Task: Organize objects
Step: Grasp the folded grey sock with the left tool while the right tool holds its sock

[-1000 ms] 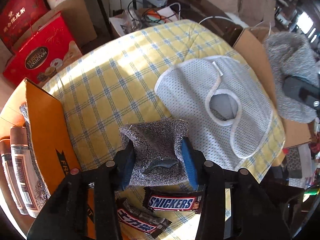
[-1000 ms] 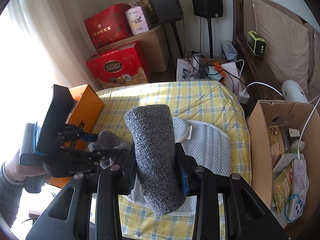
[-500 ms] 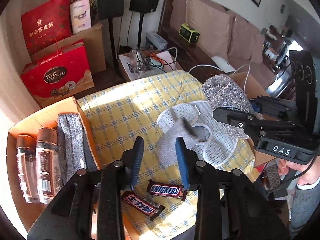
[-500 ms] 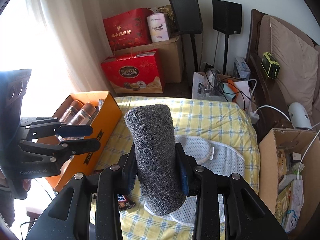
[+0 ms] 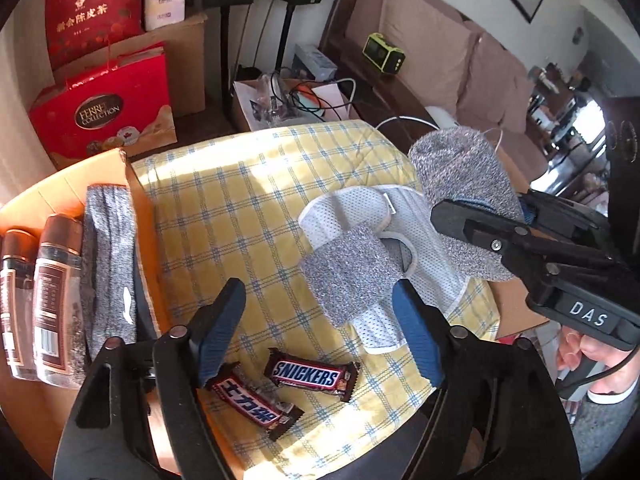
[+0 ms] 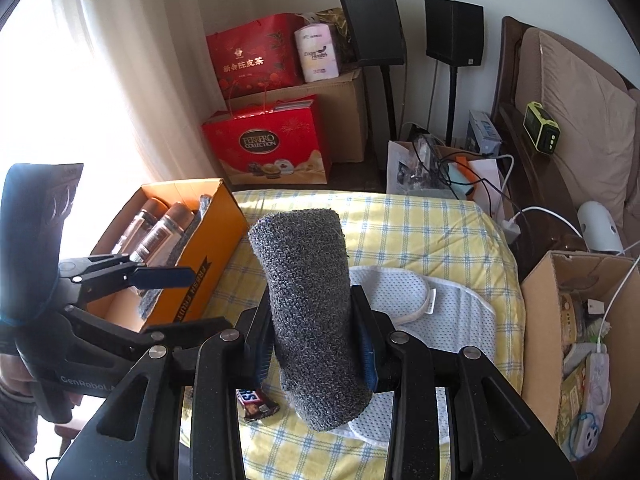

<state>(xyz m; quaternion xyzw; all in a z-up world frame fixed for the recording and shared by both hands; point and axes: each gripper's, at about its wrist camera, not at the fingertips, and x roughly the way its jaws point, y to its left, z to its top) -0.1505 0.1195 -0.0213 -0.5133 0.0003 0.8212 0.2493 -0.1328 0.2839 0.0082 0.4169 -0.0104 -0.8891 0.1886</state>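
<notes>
A yellow checked quilt [image 5: 240,208] covers the table. The left gripper [image 5: 316,332] is opening, empty, above a folded grey knit sock [image 5: 348,272] at its twelve o'clock. The right gripper [image 6: 316,340] clamps a rolled grey sock [image 6: 312,312], apparently off-centre, so it may slip out before reaching the orange cardboard box [image 6: 200,256] at ten o'clock.

Checked tablecloth [image 5: 256,208]: bare ground is lying between the orange box [image 6: 200,276] and the white mesh garment [image 5: 440,280]. A grey sock [image 5: 348,276] and two Snickers bars [image 5: 312,376] are obstructing the cloth's near side. The orange box's wall is blocking the cloth's left edge.
</notes>
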